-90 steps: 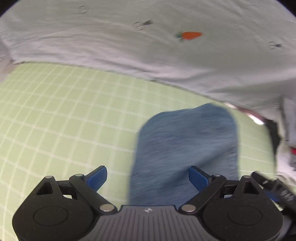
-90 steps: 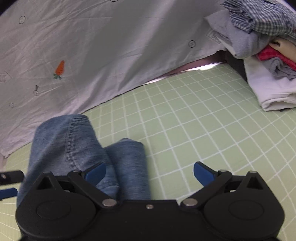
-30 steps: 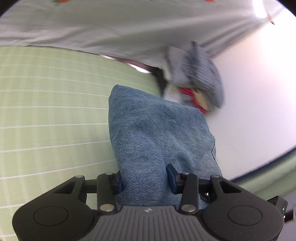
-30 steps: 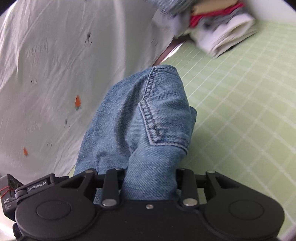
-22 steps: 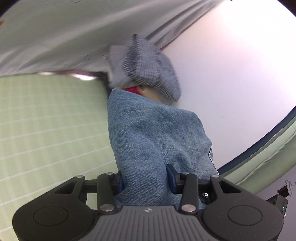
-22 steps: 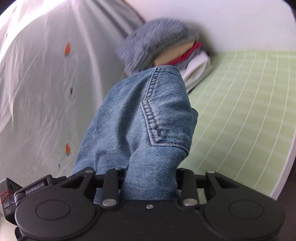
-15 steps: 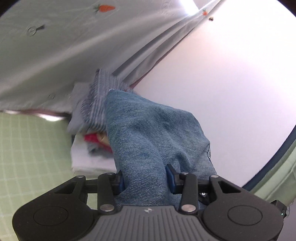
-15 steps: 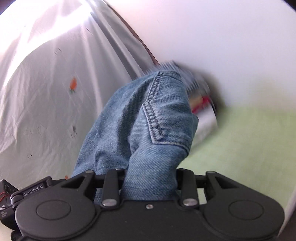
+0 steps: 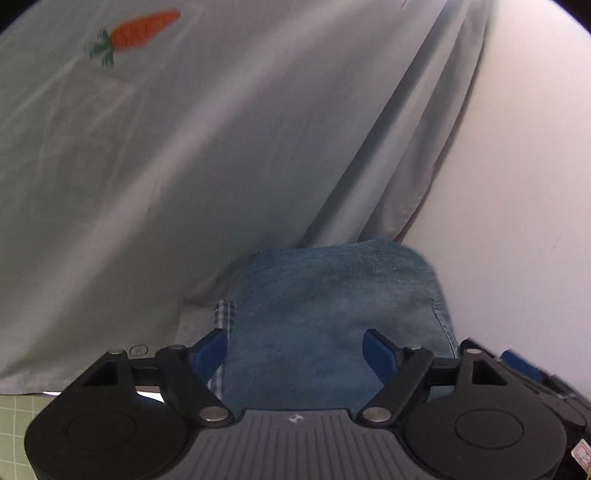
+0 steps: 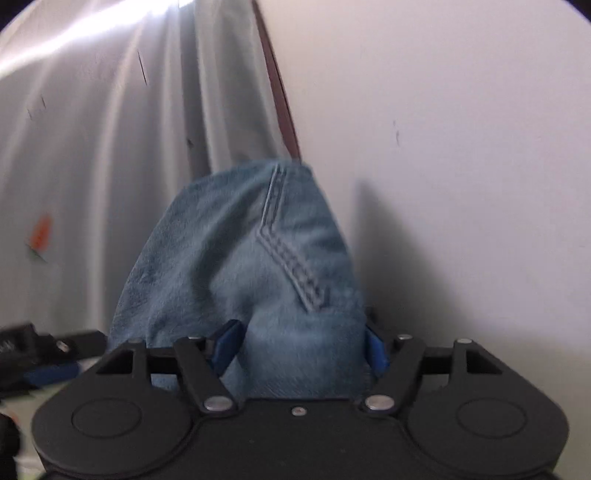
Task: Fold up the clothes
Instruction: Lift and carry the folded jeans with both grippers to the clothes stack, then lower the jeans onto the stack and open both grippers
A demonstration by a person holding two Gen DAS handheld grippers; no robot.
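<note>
- The left gripper pointed forward and slightly up, toward a grey curtain with a carrot print and a white wall.
- Its blue fingers stood wide apart, clamping nothing.
- The folded jeans lay flat ahead of and between those fingers, atop a pile of which only a checked edge showed.
- The right gripper was aimed the same way, at the curtain and wall.
- Its fingers sat on either side of a hump of the jeans; whether they pinched it or had let go could not be told.
- The left gripper's tip showed blurred at the right view's left edge, so the two tools were side by side.
</note>
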